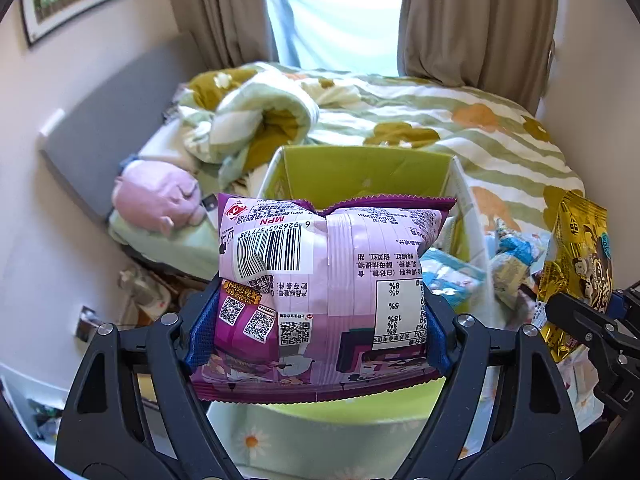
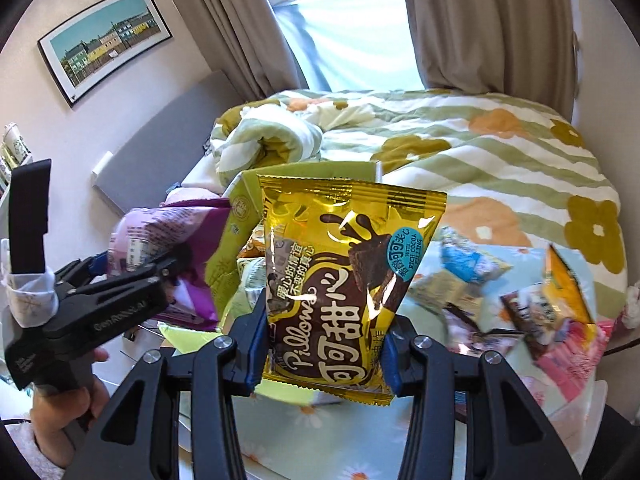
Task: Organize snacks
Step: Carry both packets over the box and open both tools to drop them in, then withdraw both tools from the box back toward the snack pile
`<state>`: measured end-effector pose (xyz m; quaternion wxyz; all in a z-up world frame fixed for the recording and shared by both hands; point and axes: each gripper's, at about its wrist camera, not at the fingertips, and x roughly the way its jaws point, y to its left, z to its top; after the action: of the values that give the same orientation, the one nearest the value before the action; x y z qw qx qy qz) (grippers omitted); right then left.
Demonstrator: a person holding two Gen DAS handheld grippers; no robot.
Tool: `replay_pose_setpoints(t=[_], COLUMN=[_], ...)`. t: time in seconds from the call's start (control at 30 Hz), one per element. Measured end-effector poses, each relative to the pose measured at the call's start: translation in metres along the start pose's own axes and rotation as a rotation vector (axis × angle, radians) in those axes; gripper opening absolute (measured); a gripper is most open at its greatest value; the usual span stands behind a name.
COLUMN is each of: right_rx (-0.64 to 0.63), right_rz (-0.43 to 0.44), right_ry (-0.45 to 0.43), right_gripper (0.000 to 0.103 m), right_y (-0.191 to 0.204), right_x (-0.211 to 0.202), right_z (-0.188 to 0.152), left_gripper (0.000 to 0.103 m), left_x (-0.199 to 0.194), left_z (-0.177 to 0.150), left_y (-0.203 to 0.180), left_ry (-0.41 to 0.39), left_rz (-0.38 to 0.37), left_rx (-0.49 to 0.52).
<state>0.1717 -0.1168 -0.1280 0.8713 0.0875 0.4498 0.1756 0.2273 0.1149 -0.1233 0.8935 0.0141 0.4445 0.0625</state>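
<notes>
- The bed [image 1: 460, 128] fills the far side of the room, covered with a green-and-white striped quilt printed with orange and mustard flowers; part of the quilt is bunched in a roll [image 1: 256, 120] near the grey headboard, and a pink plush toy [image 1: 156, 196] lies beside it.
- A green cardboard box [image 1: 360, 172] stands open-topped on a daisy-print cloth [image 2: 312, 420] at the near edge, its flaps up. It sits just behind both tools.
- To the right of the box a heap of loose snack packs [image 2: 520, 304] lies on the cloth: blue, orange, pink and dark wrappers, blurred and overlapping.
- The purple snack bag [image 1: 324, 292] is pinched across its lower half between the blue pads of the left tool [image 1: 312, 328]. The bag lies crosswise, back side up, barcode and printed table showing, puffed and wide so the fingers stand fairly far apart on it. It hangs in front of the box's near wall, over the opening's edge.
- The gold cocoa-pillow bag [image 2: 344, 276] is gripped at its lower sides by the right tool [image 2: 324, 360], whose fingers are drawn in close on the pack. The bag stands upright, top seam tilted slightly right, front print facing the camera, held before the box's right half.
- The two bags are side by side, purple on the left, gold on the right, apart from each other.
- A hand [image 2: 64, 400] in a pale fuzzy sleeve holds the left tool's handle.
</notes>
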Motion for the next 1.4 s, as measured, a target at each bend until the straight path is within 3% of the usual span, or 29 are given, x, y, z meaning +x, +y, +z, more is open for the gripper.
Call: replay_pose_setpoints(t=[0.17,0.23,0.27,0.43,0.67,0.9,1.2,1.23,1.33,1.4], right_rx=[0.04,0.061,0.072,0.107,0.1,0.038,0.003,0.002,0.028,0.039], right_rz=[-0.024,-0.033,-0.037,-0.051,-0.031,0.028,0.103,0.101,0.136,0.149], right_ry=[0.041,0.052,0.057,0.082,0.095,0.102,0.167,0.179,0.179,0.163], right_gripper=[0.043,0.043,0.043,0.043,0.043,0.043,0.044,0.051,0.094,0.098], right_y=[0.009,0.01,0.01,0.013,0.027,0.05,0.064,0.064,0.064,0.062], right_x=[0.03,0.037,0.04,0.055,0.066,0.078,0.124,0.129,0.136,0.132], right_z=[0.005,0.004,0.003,0.002,0.008,0.028,0.05,0.05,0.047,0.044], left_gripper=[0.083,0.1,0.103,0.103,0.103,0.103,0.103,0.103,0.103,0.103], left_x=[0.037,0.046,0.047,0.05,0.04,0.033,0.03,0.031,0.032,0.032], left_z=[-0.003,-0.006,-0.008,-0.013,-0.02,-0.03,-0.04,-0.041,-0.048,-0.052], left_y=[0.015,0.018,0.019,0.027,0.051,0.064,0.082,0.084,0.087,0.088], left_ry=[0.039,0.048,0.043,0.037,0.032,0.045,0.066,0.071,0.084,0.089], left_rz=[-0.057,-0.107,-0.114,-0.118,-0.123,-0.102,-0.054,-0.053,-0.039,-0.038], left_rx=[0.015,0.017,0.024,0.073,0.052,0.017,-0.029,-0.033,-0.041,-0.049])
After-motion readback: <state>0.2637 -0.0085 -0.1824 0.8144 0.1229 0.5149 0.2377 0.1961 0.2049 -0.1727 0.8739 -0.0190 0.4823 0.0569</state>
